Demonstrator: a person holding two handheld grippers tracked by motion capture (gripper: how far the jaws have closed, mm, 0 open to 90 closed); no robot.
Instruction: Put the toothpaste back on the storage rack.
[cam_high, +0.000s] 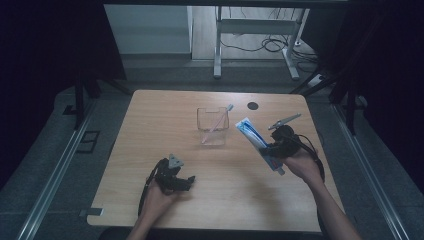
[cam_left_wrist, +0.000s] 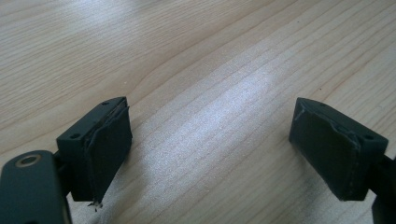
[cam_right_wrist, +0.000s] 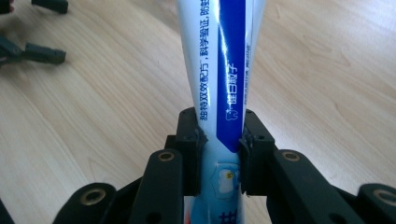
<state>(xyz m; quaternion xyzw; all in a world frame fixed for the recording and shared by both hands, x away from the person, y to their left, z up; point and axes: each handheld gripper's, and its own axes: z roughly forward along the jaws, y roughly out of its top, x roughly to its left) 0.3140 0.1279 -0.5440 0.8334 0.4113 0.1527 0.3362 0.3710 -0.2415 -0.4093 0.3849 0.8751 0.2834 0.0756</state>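
R gripper (cam_right_wrist: 218, 140) fingers clamp toothpaste tube (cam_right_wrist: 219, 60); L gripper (cam_left_wrist: 210, 149) open.

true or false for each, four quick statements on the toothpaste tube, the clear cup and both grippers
1. The right gripper is shut on the toothpaste tube. True.
2. The left gripper holds a toothbrush. False: its jaws stand open over bare table.
3. A toothbrush leans in the clear cup. True.
4. The tube lies flat on the table. False: it is held, slanting, beside the cup.
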